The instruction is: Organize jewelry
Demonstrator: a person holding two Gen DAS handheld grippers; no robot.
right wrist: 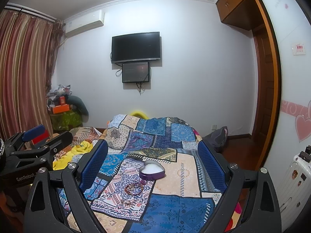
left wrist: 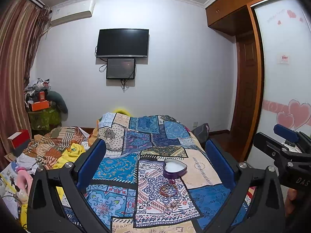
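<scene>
Heart tin (left wrist: 175, 168) sitting lidless on the bed (left wrist: 202, 167), showing only white lining; bracelets (left wrist: 168, 189) lying at its 6 o'clock. Left tongs (left wrist: 155, 165) and right tongs (right wrist: 152, 167) both gaping wide, gripping nothing.

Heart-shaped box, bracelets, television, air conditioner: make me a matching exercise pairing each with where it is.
Things:
1. heart-shaped box
2. bracelets
3. television
4. air conditioner

Places:
A. high on the wall beside the curtain
B. on the quilt, nearer the camera than the box
C. on the quilt, open
D. middle of the far wall

Pairs: 1-C, 2-B, 3-D, 4-A
</scene>
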